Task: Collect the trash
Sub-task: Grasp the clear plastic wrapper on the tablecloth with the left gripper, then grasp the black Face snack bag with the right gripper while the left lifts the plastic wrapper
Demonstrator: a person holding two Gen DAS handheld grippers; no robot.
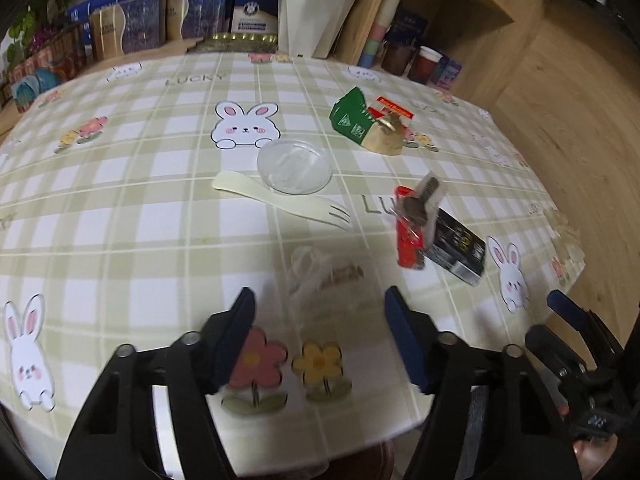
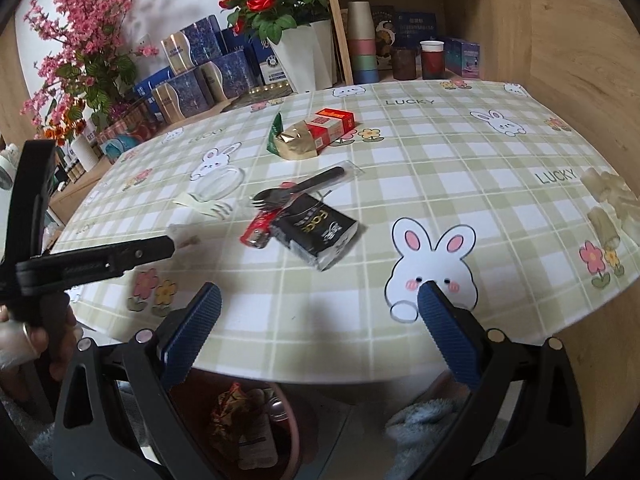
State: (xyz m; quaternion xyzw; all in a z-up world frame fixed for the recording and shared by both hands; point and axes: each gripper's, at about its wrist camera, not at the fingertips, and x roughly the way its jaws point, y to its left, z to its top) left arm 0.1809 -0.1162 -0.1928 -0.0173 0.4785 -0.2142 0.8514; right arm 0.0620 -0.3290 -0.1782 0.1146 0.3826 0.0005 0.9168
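Trash lies on the checked tablecloth (image 1: 120,208): a clear plastic wrapper (image 1: 316,272), a cream plastic fork (image 1: 280,198), a clear round lid (image 1: 294,166), a red wrapper (image 1: 408,236), a black box (image 1: 456,248), and a green-gold wrapper (image 1: 368,124) beside a red box (image 2: 332,124). My left gripper (image 1: 320,320) is open, its jaws either side of the clear wrapper, just short of it. My right gripper (image 2: 320,308) is open and empty at the table's near edge. A dark fork in a sleeve (image 2: 304,190) lies on the black box (image 2: 316,232).
A bin (image 2: 256,432) with wrappers in it stands under the table's near edge. Boxes, flower pots (image 2: 300,60) and cups (image 2: 362,48) line the back of the table and the shelf. A wooden wall is at the right.
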